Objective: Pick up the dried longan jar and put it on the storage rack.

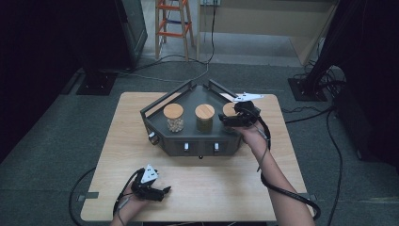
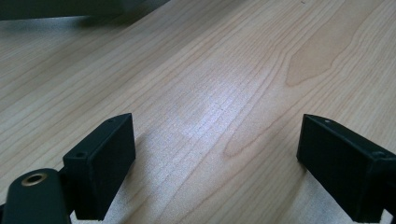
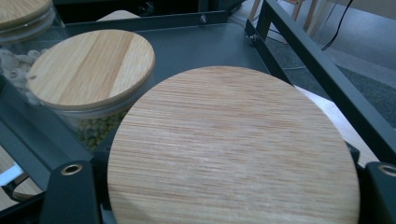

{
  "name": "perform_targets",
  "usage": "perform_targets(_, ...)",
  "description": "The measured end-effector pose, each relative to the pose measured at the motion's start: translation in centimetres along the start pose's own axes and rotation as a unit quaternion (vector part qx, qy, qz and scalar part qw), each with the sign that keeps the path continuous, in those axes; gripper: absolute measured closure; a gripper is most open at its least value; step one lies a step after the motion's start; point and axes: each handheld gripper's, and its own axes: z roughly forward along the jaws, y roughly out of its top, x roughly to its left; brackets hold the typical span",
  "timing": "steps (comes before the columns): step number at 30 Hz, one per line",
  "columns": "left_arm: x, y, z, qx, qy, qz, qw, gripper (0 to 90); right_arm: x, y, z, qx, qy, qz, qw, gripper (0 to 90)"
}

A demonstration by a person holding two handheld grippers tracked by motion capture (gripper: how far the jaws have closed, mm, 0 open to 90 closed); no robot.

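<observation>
Wooden lid of the right jar sits between the jaws of the right gripper, which stand one on each side of it at the bottom corners of the right gripper view; whether they press on the jar itself I cannot tell, since the lid hides the contact. That jar stands at the right end of a row of three in a dark tray at the middle of the table. Just beside it is the middle jar, with greenish grains under its wooden lid, and at the left end the left jar holds pale pieces. A raised rail runs round the back of the tray, and two small white tabs show on its front face. From the high view the right hand reaches in from the front right of the tray, its cable trailing back along the forearm.

Well apart, near the front left edge of the table, the left gripper rests low over bare wood, jaws spread wide with nothing between them
</observation>
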Motion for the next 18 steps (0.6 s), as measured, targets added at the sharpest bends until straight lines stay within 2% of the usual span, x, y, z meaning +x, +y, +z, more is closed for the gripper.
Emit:
perform_targets(5,0.0,0.0,0.0,0.0,0.0,0.0,1.0,11.5,-0.2,-0.1,0.5,0.006,0.0,0.007,1.0,25.4)
perform_targets(14,0.0,0.0,0.0,0.0,0.0,0.0,1.0,11.5,-0.1,0.3,1.4,0.019,-0.009,0.004,0.9998,25.4)
perform_targets(18,0.0,0.0,0.0,0.0,0.0,0.0,1.0,11.5,-0.2,0.4,1.6,0.022,-0.009,0.012,0.9997,25.4)
